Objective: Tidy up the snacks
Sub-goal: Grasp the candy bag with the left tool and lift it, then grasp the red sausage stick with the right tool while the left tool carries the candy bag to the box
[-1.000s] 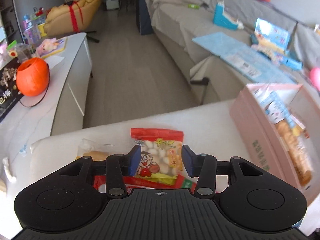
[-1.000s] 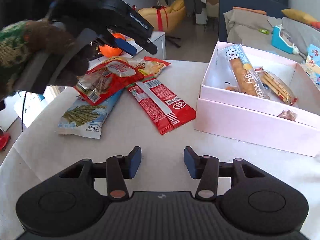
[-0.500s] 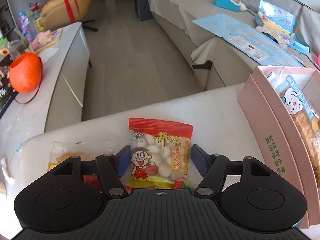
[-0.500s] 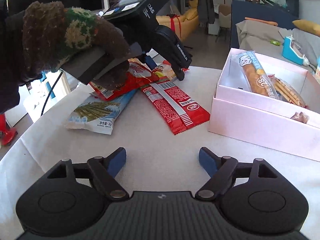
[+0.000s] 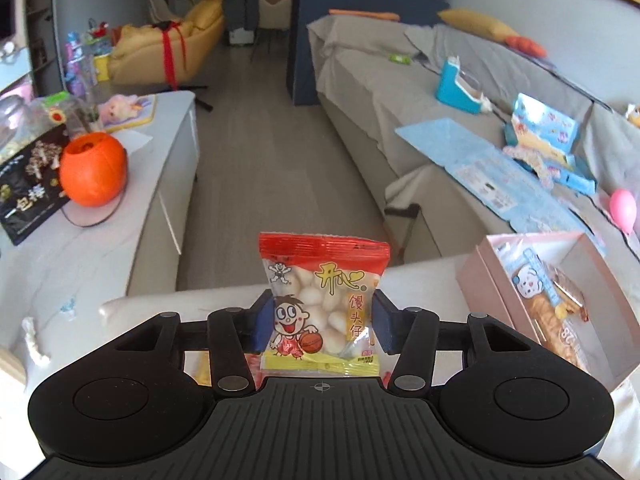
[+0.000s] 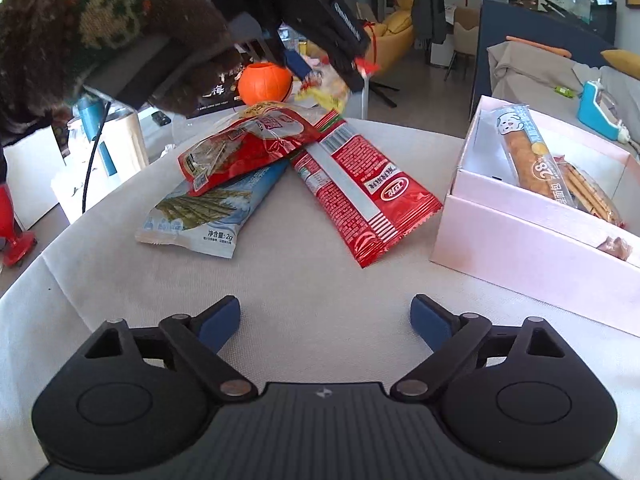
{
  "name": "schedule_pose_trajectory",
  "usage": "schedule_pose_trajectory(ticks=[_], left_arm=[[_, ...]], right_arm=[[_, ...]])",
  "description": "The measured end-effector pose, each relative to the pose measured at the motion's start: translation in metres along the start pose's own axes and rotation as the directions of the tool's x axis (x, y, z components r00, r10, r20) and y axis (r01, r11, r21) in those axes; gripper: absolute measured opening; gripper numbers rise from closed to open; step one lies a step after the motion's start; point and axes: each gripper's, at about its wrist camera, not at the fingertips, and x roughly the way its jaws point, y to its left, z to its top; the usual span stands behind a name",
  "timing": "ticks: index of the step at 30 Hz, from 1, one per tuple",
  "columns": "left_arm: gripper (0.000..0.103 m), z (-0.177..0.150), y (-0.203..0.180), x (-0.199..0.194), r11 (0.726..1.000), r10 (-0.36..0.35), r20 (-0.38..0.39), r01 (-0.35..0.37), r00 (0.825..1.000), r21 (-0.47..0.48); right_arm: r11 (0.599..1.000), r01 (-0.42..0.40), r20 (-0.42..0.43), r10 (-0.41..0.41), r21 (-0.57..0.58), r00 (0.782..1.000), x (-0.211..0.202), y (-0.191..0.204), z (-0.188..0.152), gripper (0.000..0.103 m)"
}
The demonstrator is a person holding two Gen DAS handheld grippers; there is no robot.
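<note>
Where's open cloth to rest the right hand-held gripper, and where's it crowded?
Open: the bare tablecloth in front of the right hand-held gripper, bordered by the seaweed packet, the long red packet and the pink box. Crowded: the far left, where packets overlap under the left hand-held gripper holding the bun-snack bag.

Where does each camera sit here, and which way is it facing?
Left wrist: on the left tool, looking past its held bun snack packet toward the sofa; only its fingers show.
Right wrist: on the open right tool, facing the table; the gloved left hand shows.
Both see the pink box.
</note>
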Motion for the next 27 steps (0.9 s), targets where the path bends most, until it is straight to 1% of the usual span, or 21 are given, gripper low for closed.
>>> schedule_pose_trajectory(ticks=[2,4,6,8,9,10,11,13,16,18,20,21,22,23,25,27], left_arm=[[0.055,-0.003,0.016,-0.019,0.999,0.032,0.025,-0.031,0.999,-0.024],[0.055,-0.010,0.028,-0.034,0.998,0.047,0.036,-0.045,0.998,-0.044],[0.055,-0.021,0.037,-0.048,0.997,0.049,0.037,-0.047,0.998,-0.062],[0.055,-0.037,0.045,-0.059,0.997,0.033,0.028,-0.031,0.999,-0.074],[0.055,-0.048,0.047,-0.064,0.997,0.032,0.019,-0.030,0.999,-0.073],[0.055,-0.058,0.047,-0.068,0.997,0.035,0.012,-0.034,0.999,-0.067],[0.055,-0.070,0.049,-0.074,0.997,0.040,0.005,-0.040,0.999,-0.063],[0.055,-0.094,0.051,-0.083,0.995,0.045,-0.007,-0.046,0.999,-0.089],[0.055,-0.127,0.053,-0.092,0.992,0.034,-0.025,-0.037,0.999,-0.124],[0.055,-0.143,0.053,-0.096,0.988,0.045,-0.031,-0.049,0.999,-0.149],[0.055,-0.154,0.052,-0.100,0.982,0.046,-0.029,-0.051,0.999,-0.180],[0.055,-0.159,0.051,-0.103,0.980,0.044,-0.028,-0.049,0.999,-0.192],[0.055,-0.163,0.050,-0.105,0.979,0.043,-0.030,-0.048,0.999,-0.197],[0.055,-0.166,0.048,-0.106,0.979,0.040,-0.032,-0.045,0.999,-0.198],[0.055,-0.173,0.047,-0.108,0.979,0.028,-0.040,-0.036,0.999,-0.201],[0.055,-0.177,0.044,-0.109,0.980,0.017,-0.049,-0.026,0.999,-0.198]], right_arm=[[1.000,-0.002,-0.015,0.002,-0.011,1.000,0.001,0.001,0.001,0.099],[1.000,-0.005,-0.031,0.004,-0.020,0.999,0.002,0.002,0.003,0.102],[0.999,-0.012,-0.046,0.010,-0.043,0.999,0.004,0.003,0.005,0.103],[0.999,-0.019,-0.075,0.015,-0.046,0.997,0.006,0.003,0.010,0.103],[0.998,-0.032,-0.096,0.027,-0.052,0.995,0.006,0.003,0.015,0.100],[0.997,-0.052,-0.111,0.046,-0.053,0.993,0.005,0.002,0.020,0.091],[0.996,-0.078,-0.120,0.071,-0.048,0.990,0.003,0.002,0.027,0.088],[0.993,-0.110,-0.117,0.106,-0.030,0.988,-0.002,-0.001,0.047,0.086],[0.996,-0.082,-0.096,0.079,-0.033,0.992,-0.002,-0.004,0.087,0.086],[0.996,-0.071,-0.127,0.064,-0.047,0.990,0.012,-0.006,0.113,0.086],[0.999,-0.035,-0.166,0.028,-0.041,0.986,0.034,-0.006,0.134,0.079],[0.999,-0.030,-0.194,0.024,-0.032,0.981,0.050,-0.007,0.143,0.073],[0.999,-0.020,-0.215,0.014,-0.027,0.976,0.063,-0.006,0.148,0.065],[1.000,0.003,-0.231,-0.008,-0.024,0.973,0.076,-0.006,0.151,0.062],[0.999,0.041,-0.260,-0.043,-0.011,0.965,0.099,-0.005,0.152,0.061],[0.997,0.073,-0.282,-0.070,0.001,0.957,0.114,-0.007,0.146,0.061]])
